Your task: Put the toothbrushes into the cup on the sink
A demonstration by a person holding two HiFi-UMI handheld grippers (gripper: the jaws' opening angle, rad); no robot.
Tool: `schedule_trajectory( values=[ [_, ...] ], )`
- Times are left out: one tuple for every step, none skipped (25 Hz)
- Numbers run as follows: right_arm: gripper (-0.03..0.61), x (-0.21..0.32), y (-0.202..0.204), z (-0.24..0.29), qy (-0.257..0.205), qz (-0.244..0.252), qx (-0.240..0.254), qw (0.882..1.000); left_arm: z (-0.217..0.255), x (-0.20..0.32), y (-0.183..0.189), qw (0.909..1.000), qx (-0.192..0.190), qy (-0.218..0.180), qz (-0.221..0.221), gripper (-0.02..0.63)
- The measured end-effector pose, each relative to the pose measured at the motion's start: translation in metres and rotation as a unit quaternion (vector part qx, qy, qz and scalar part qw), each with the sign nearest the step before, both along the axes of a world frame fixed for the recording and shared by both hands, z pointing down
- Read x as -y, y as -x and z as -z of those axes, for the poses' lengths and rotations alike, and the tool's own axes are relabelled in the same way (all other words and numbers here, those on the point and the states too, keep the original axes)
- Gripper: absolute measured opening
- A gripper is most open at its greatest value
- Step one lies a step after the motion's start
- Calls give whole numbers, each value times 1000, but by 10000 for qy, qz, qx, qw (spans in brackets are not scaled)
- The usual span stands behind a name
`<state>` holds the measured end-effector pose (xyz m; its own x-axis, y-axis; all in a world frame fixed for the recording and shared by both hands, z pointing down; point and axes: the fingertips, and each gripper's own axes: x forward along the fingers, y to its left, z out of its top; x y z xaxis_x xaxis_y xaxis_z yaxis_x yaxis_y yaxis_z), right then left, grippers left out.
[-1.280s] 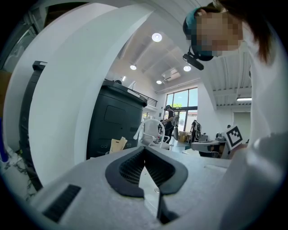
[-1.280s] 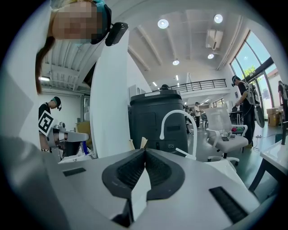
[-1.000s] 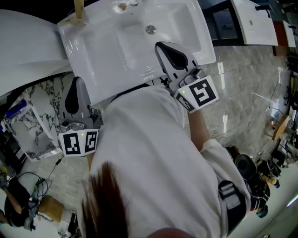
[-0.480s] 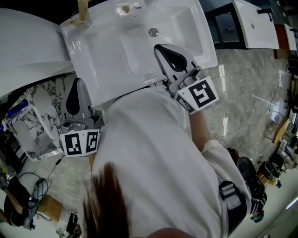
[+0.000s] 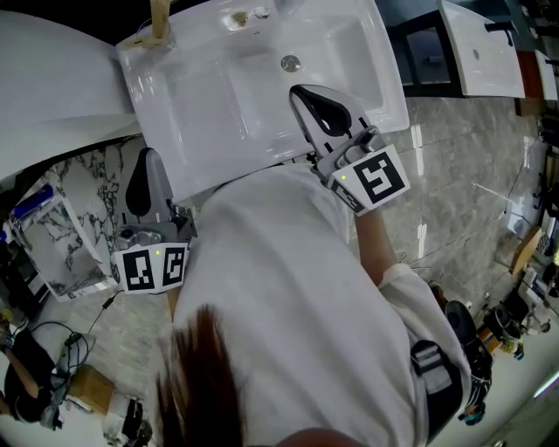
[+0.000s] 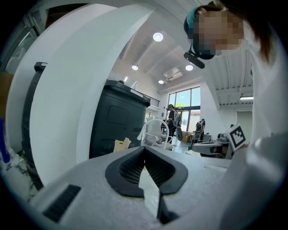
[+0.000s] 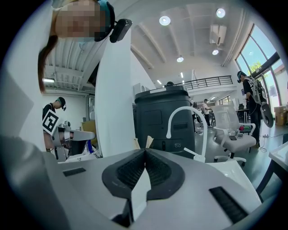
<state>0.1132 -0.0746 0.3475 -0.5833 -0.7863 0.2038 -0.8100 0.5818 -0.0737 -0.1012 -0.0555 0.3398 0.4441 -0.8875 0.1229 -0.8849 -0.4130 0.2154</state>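
Sink (image 5: 218, 96): white basin, bowl bare, drain (image 5: 290, 63) toward the far side, faucet (image 7: 186, 121) at the far rim.
Left claw (image 5: 147, 157): pads together, nothing between them; held beside the sink's left edge, above the marbled floor (image 5: 79, 227).
Right claw (image 5: 301, 89): pads together, empty; tips over the sink's near rim.
Cup: not surely identified. Tan upright item (image 5: 160, 16) on the sink's far-left corner possibly it, or its contents; too small to tell.
Toothbrushes: none made out lying on the sink or carried in either claw; near side of the scene hidden by the person's white shirt (image 5: 288, 297).
Done: nothing confirmable from these views.
Left: judged either all of it (locate brushes, grasp, drop into cup) or nothing, if the tan item is the filled cup; undecidable here.
Stage: both claws idle and empty, well apart from the far-left corner.
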Motion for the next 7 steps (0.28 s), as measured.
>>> schedule_trajectory(
  values=[
    [12, 0, 0, 0, 1, 1, -2, 10000, 0, 1, 0, 10000, 1, -1, -6, 15],
    [12, 0, 0, 0, 2, 0, -2, 10000, 0, 1, -1, 10000, 1, -6, -14, 15],
    [12, 0, 0, 0, 3, -3, -3, 10000, 1, 2, -1, 10000, 0, -14, -22, 15],
    [12, -1, 0, -1, 4, -7, -5, 10000, 1, 2, -1, 10000, -2, -22, -30, 15],
    [12, -1, -1, -1, 5, -12, -7, 10000, 1, 2, -2, 10000, -3, -28, -36, 15],
    [12, -1, -1, -1, 7, -20, -9, 10000, 1, 2, -2, 10000, -4, -33, -42, 15],
    [12, -2, -2, -2, 8, -27, -12, 10000, 1, 2, -2, 10000, -5, -37, -47, 15]
  ],
)
